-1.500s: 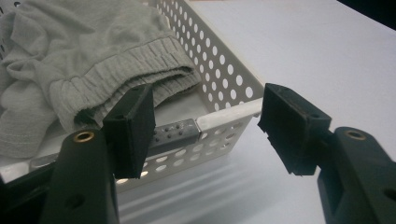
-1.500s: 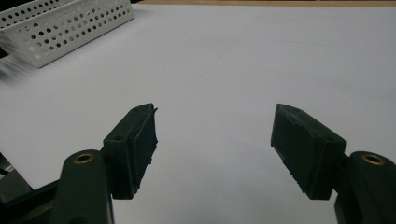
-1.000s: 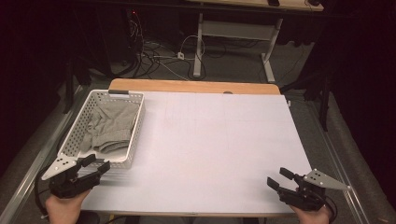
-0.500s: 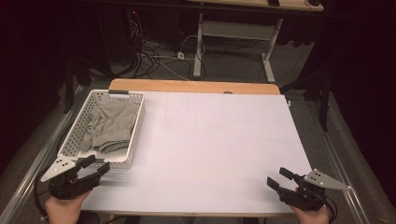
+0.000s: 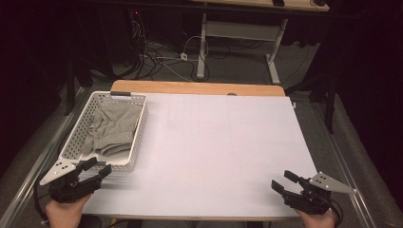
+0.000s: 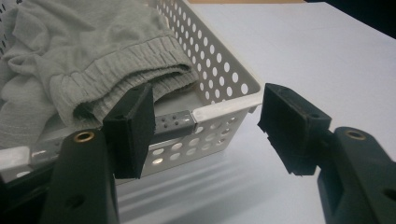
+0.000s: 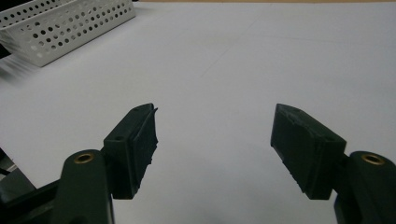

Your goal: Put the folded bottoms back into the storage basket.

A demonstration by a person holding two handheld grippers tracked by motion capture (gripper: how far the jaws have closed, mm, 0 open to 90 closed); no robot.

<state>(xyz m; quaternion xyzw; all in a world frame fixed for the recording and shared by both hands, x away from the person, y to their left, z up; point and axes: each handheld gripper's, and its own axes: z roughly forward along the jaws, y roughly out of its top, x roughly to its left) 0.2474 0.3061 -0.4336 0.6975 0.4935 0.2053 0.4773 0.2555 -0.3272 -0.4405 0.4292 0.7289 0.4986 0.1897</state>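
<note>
The grey garment (image 5: 111,130) lies crumpled in the white perforated basket (image 5: 138,137) at the table's (image 5: 214,142) left edge, and the left gripper (image 5: 97,170) hovers just short of the basket's near corner with jaws wide apart and nothing between them, so the sensible move is to rise over the rim and pinch the ribbed waistband (image 6: 121,74) rather than loose folds. The right gripper (image 5: 283,183) waits open and empty near the table's right front corner. How the cloth is folded underneath stays hidden, and its upper part is cut off in the left gripper view.
</note>
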